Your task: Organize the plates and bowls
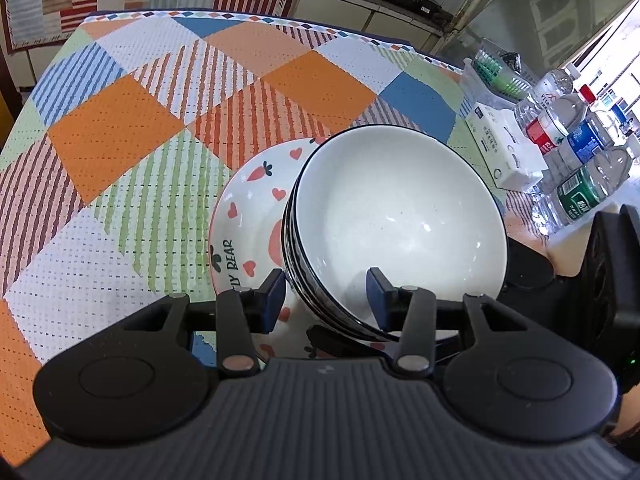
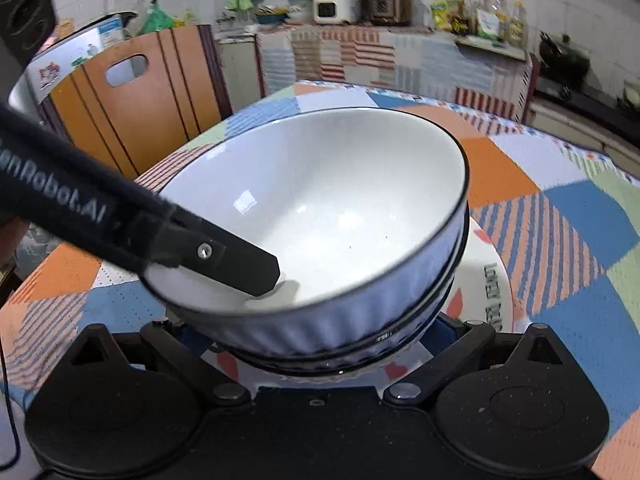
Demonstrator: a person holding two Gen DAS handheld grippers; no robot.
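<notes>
A stack of white bowls [image 1: 396, 216] with black rims and ribbed outsides stands on a white plate [image 1: 248, 208] printed with hearts, carrots and "BEAR". My left gripper [image 1: 326, 298] is open, its two blue-padded fingers [image 1: 274, 294] on either side of the stack's near rim, one inside the top bowl. In the right wrist view the bowl stack [image 2: 340, 208] fills the middle on the plate [image 2: 490, 276]; the left gripper's finger [image 2: 240, 260] reaches into the top bowl. My right gripper's fingertips are hidden under the stack, arms spread wide around it.
The table carries a patchwork cloth [image 1: 120, 132]. Several water bottles [image 1: 576, 176] and a white box [image 1: 508, 148] stand at the right. A wooden chair [image 2: 136, 100] stands behind the table, a kitchen counter [image 2: 360, 20] beyond it.
</notes>
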